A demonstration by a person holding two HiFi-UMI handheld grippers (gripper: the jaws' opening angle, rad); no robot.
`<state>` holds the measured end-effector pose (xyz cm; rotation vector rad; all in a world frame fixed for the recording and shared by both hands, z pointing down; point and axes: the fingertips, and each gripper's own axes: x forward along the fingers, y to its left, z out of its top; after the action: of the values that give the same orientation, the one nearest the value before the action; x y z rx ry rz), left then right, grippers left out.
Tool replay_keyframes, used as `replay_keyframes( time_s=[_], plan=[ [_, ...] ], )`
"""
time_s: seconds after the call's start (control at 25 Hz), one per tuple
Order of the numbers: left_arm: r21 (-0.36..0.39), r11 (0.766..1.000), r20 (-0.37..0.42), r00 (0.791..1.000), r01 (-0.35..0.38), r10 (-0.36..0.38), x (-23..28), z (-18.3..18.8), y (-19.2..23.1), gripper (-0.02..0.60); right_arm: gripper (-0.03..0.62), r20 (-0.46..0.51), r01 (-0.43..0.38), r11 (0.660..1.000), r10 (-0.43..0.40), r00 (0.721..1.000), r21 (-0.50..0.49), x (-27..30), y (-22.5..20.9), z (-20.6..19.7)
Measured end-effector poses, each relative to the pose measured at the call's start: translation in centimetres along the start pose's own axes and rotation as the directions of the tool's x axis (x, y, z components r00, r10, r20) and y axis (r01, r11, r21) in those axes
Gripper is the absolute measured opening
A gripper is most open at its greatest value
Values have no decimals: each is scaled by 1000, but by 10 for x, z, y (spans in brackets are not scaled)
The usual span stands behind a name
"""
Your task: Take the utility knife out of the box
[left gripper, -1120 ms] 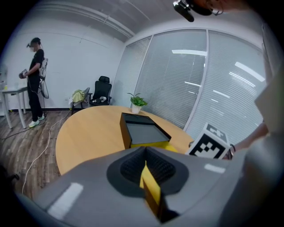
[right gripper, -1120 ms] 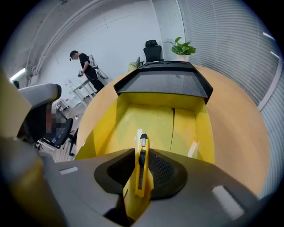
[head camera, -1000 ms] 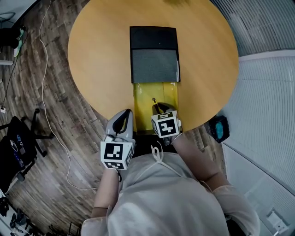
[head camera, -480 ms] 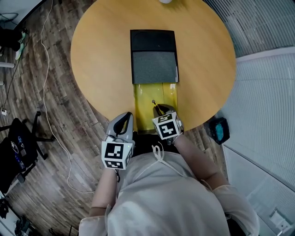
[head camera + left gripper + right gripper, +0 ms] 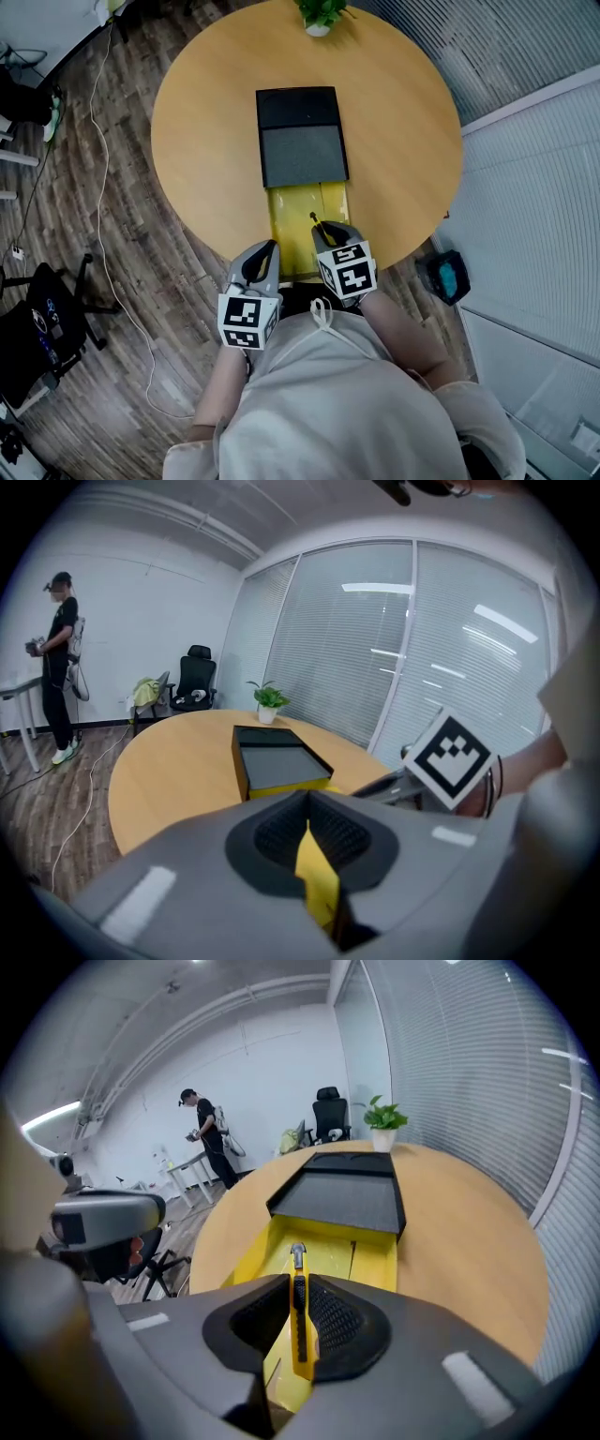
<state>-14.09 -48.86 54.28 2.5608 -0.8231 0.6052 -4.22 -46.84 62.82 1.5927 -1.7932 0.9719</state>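
Yellow utility knife (image 5: 300,1321) pinched in right gripper (image 5: 300,1290) jaws above box (image 5: 339,1199) — left gripper (image 5: 310,832) jaws clamping yellow flap (image 5: 319,885).

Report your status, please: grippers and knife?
Right gripper shut on knife, over the open box. Left gripper shut on box edge. Nothing blocks the way.

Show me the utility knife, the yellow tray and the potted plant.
utility knife (image 5: 299,1309), right gripper view, its handle.
yellow tray (image 5: 375,1260), right gripper view, its bare floor.
potted plant (image 5: 322,11), head view, its leaves.
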Motion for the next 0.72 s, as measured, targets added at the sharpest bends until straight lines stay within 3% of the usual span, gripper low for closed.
replay_keyframes(
  time_s=[0.28, 0.52, 0.72],
  plan=[
    [64, 998, 102, 995, -4, -2, -2, 53, -12, 6, 64, 224, 30, 1000, -28, 974, -8, -67, -10, 69],
    [104, 994, 214, 977, -25, 2, -13, 111, -17, 6, 64, 417, 11, 1000, -8, 909, -5, -129, -6, 123],
    [169, 985, 299, 954, -42, -10, -25, 155, -27, 6, 64, 503, -41, 999, 37, 864, -3, -165, -1, 151]
  ],
)
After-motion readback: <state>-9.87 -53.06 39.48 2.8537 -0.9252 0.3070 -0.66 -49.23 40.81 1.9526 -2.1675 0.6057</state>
